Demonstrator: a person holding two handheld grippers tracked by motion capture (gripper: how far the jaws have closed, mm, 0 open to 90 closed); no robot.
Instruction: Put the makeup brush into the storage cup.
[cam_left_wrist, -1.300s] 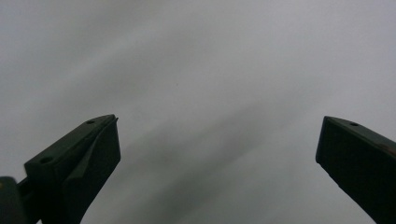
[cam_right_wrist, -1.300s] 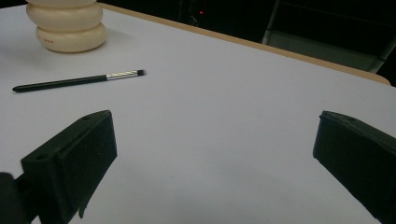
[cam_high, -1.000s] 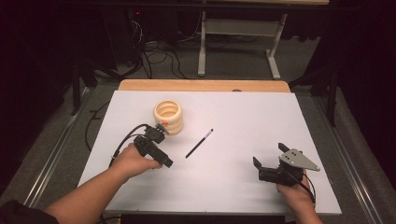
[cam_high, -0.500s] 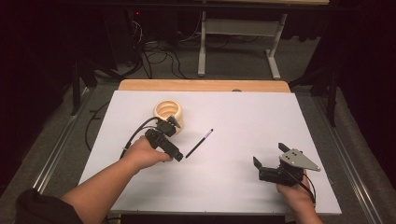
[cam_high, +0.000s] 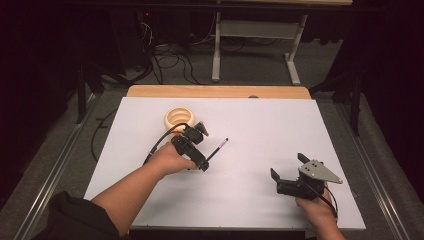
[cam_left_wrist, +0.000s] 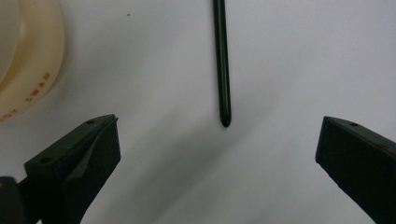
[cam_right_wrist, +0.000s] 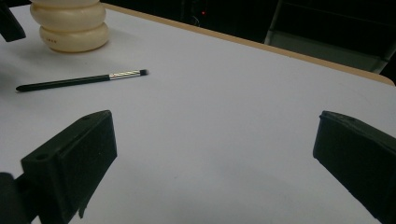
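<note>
Left gripper (cam_left_wrist: 219, 154) released, above brush (cam_left_wrist: 222, 60) tip (thin handle); it may roll away if jaws close off-centre. Right gripper (cam_right_wrist: 212, 154) released, idle.

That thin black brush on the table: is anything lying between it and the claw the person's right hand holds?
No. In the high view, bare white table separates the brush from the right claw. The right gripper view shows the same.

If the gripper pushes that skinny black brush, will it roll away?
Probably a little. The brush looks thin and round, lying flat on the smooth white table, so a sideways nudge may roll it. It looks straight and stiff, likely light. The open left gripper is nearest its handle tip.
</note>
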